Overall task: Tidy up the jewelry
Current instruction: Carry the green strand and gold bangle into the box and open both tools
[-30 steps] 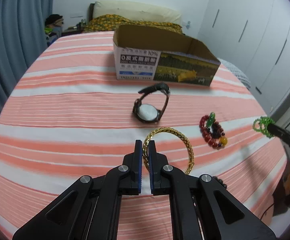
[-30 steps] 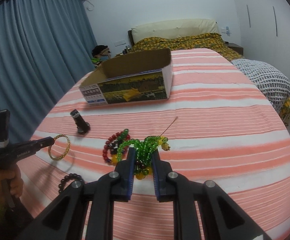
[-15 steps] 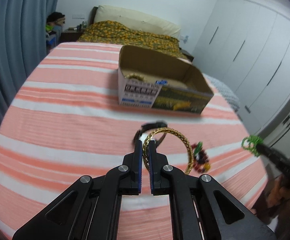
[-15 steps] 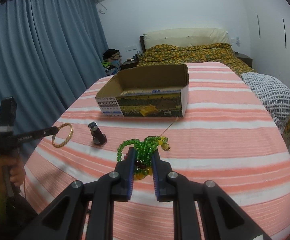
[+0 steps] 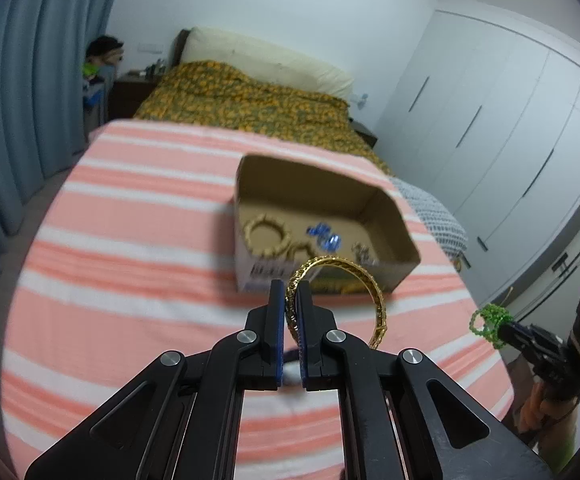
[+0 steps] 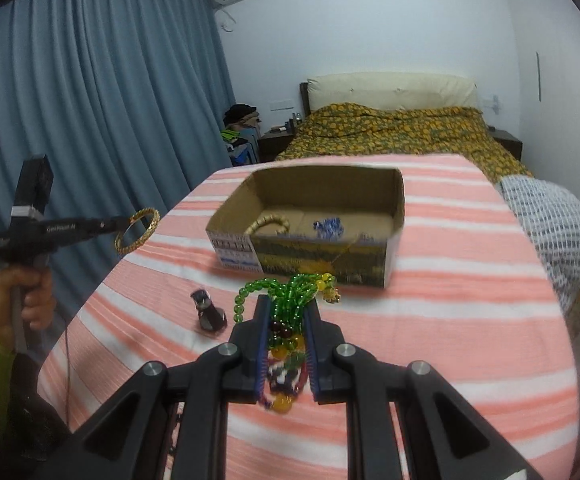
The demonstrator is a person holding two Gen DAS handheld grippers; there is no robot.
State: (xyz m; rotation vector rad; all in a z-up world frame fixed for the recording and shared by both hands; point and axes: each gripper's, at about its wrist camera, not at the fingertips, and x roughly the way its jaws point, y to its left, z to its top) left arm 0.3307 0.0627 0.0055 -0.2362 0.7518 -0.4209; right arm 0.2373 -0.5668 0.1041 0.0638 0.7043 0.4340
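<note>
Jewelry is split between box, grippers and bedspread. Gold bangle (image 5: pixel 342 280) is pinched by its rim between the closed pads of the left gripper (image 5: pixel 291 304), held in the air short of the cardboard box (image 5: pixel 386 216). Green bead strand (image 6: pixel 290 290) is clamped in the narrow jaws of the right gripper (image 6: pixel 287 316), with dark red and amber beads bunched between the pads. Inside the box, a gold piece (image 5: pixel 267 236) and blue beads (image 5: pixel 324 236) are seen on the floor. Watch (image 6: pixel 208 312) is left on the striped bedspread (image 6: pixel 470 320), beside the right gripper.
</note>
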